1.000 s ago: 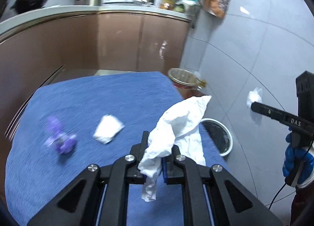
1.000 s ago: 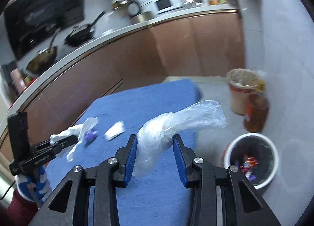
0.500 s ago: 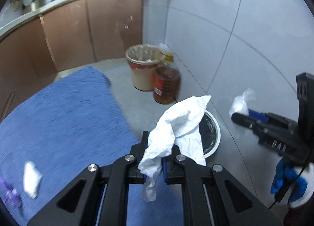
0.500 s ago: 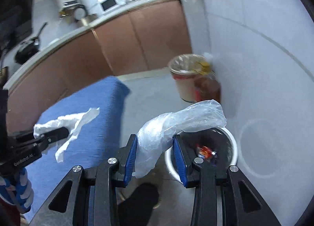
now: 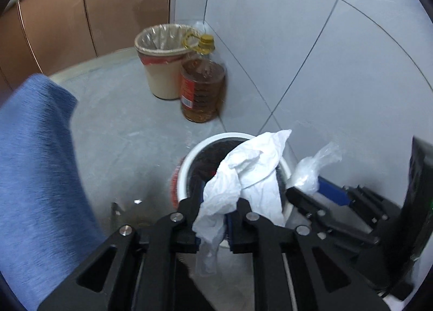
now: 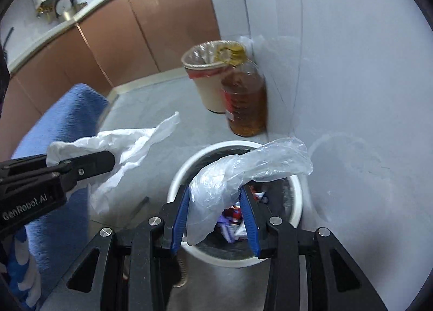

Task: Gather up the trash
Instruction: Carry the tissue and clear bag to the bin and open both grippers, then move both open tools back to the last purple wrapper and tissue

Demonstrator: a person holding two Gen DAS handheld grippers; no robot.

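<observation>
Your left tool (image 5: 212,223) is pinching a crumpled white tissue (image 5: 243,175) between nearly closed fingers, holding it at the near rim of the white bin (image 6: 296,202). Your right tool (image 6: 213,216) is gripping a clear plastic bag (image 6: 243,173) with a wider gap, hanging directly over the bin's opening, where wrappers (image 6: 232,219) are lying inside.

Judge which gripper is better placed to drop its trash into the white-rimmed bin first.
Right. The right gripper holds the clear plastic bag directly over the bin; the left gripper with its white tissue sits off to the side.
</observation>
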